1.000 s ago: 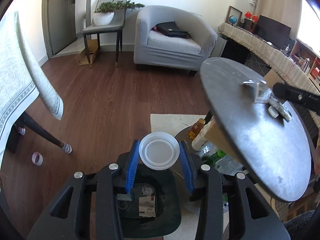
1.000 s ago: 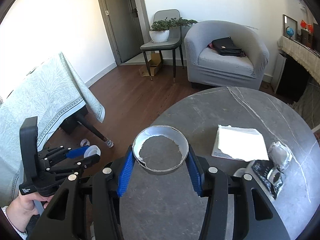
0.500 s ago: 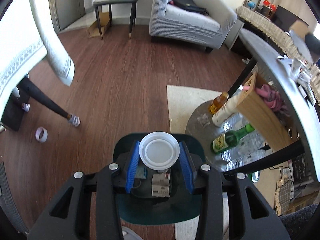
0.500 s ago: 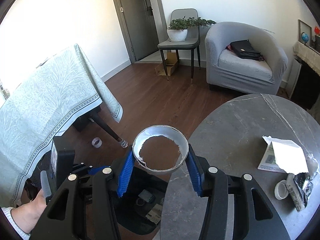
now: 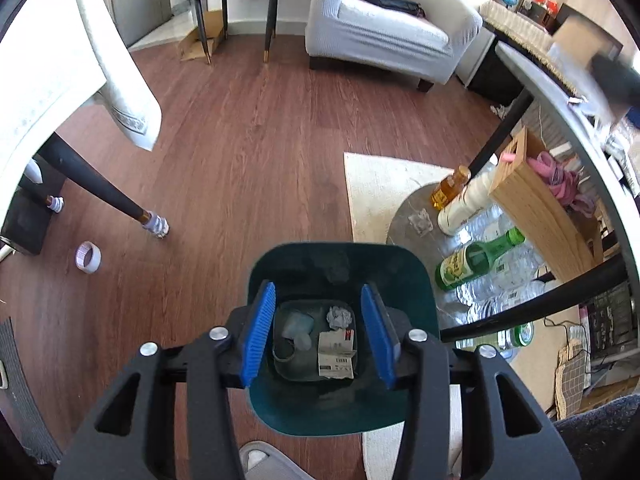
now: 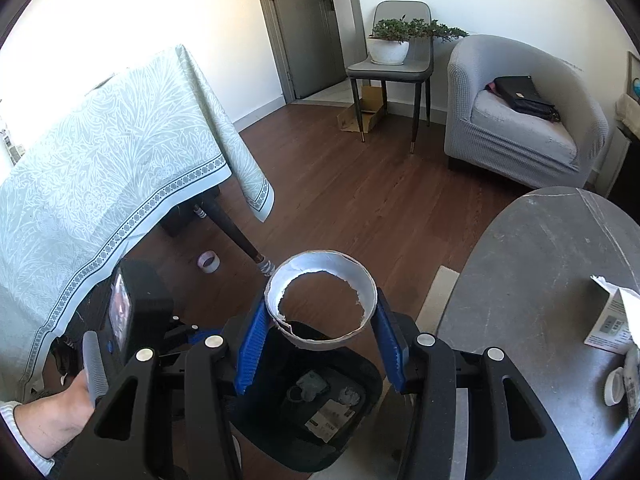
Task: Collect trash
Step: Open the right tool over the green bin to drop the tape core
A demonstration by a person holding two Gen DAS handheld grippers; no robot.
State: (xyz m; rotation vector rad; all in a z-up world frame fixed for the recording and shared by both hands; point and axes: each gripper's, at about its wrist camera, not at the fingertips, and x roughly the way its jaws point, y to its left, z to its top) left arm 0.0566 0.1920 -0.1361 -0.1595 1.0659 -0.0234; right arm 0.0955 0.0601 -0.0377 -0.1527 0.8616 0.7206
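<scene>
A dark green trash bin point(image 5: 416, 280) stands on the floor directly under my left gripper point(image 5: 322, 334), which is open and empty. Inside the bin lie a clear plastic lid point(image 5: 298, 330), a crumpled wad point(image 5: 339, 316) and a printed paper point(image 5: 337, 354). My right gripper point(image 6: 320, 344) is shut on a torn white paper ring point(image 6: 360, 328) and holds it above the bin point(image 6: 360, 368). More trash lies on the grey round table point(image 6: 540, 280): a torn white box point(image 6: 612, 320) and a white cap point(image 6: 614, 388).
A table with a pale green cloth point(image 6: 100, 168) stands left, its leg point(image 5: 108, 192) near a tape roll point(image 5: 89, 257). Bottles point(image 5: 476, 260) and a wooden box point(image 5: 540, 208) sit under the round table. A grey armchair point(image 6: 520, 120) and chair point(image 6: 392, 68) stand at the back.
My left gripper has opened and dropped the clear lid into the bin. My right gripper has carried the paper ring left, off the table, to above the bin.
</scene>
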